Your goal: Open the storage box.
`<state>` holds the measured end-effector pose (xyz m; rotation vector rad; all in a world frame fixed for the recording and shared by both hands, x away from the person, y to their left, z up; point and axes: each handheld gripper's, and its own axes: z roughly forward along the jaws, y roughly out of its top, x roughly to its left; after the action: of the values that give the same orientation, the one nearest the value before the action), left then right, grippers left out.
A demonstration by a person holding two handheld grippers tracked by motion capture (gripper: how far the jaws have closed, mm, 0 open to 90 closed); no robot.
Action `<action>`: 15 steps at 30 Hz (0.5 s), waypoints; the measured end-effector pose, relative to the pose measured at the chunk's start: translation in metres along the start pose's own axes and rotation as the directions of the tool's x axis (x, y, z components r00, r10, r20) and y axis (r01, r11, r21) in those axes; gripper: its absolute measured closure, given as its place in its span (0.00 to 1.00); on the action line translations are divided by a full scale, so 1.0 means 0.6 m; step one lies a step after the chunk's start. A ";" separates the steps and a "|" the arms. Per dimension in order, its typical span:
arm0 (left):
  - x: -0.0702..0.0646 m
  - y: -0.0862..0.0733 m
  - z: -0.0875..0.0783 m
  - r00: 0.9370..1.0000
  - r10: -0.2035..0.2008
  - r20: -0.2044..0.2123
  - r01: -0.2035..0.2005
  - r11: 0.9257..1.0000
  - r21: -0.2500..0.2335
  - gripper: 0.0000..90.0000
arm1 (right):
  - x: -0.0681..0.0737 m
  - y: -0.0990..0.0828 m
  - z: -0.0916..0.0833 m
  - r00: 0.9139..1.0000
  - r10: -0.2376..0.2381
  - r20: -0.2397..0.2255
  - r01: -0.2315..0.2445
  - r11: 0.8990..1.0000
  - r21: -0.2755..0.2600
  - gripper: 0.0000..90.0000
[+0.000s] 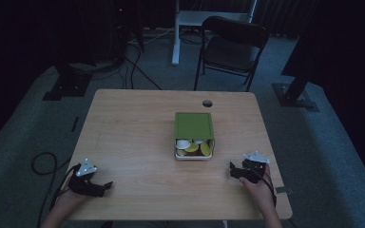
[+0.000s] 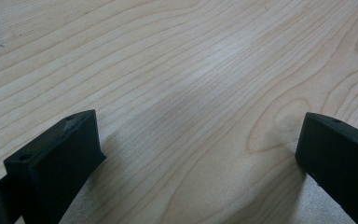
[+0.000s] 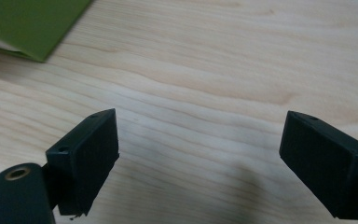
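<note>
Green-lidded box of pale and yellow-green discs [image 1: 194, 136] — lid slid partly back — sits mid-way across the light wooden table [image 1: 133, 142]. Left gripper [image 1: 105, 186] rests well apart at the near-left edge; right gripper [image 1: 232, 170] near the box's right-front corner. Both jaw pairs spread wide, empty.

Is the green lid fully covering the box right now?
No, in the high view the green lid is slid back, leaving the near end of the box open with round pieces showing.
</note>
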<state>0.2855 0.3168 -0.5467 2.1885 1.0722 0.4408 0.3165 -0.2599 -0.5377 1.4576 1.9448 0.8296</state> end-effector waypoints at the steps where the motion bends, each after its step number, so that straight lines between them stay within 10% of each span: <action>1: 0.000 0.000 0.000 1.000 0.000 0.000 0.000 1.000 0.001 0.00 | 0.004 0.001 -0.001 1.000 -0.017 0.003 0.017 1.000 -0.007 0.13; 15: 0.000 0.000 0.000 1.000 0.001 0.000 -0.001 1.000 0.000 0.00 | 0.054 0.011 -0.011 0.971 -0.233 0.052 0.236 0.971 -0.040 0.13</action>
<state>0.2855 0.3169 -0.5466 2.1890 1.0716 0.4408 0.3077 -0.2282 -0.5309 1.1813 2.0014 0.7206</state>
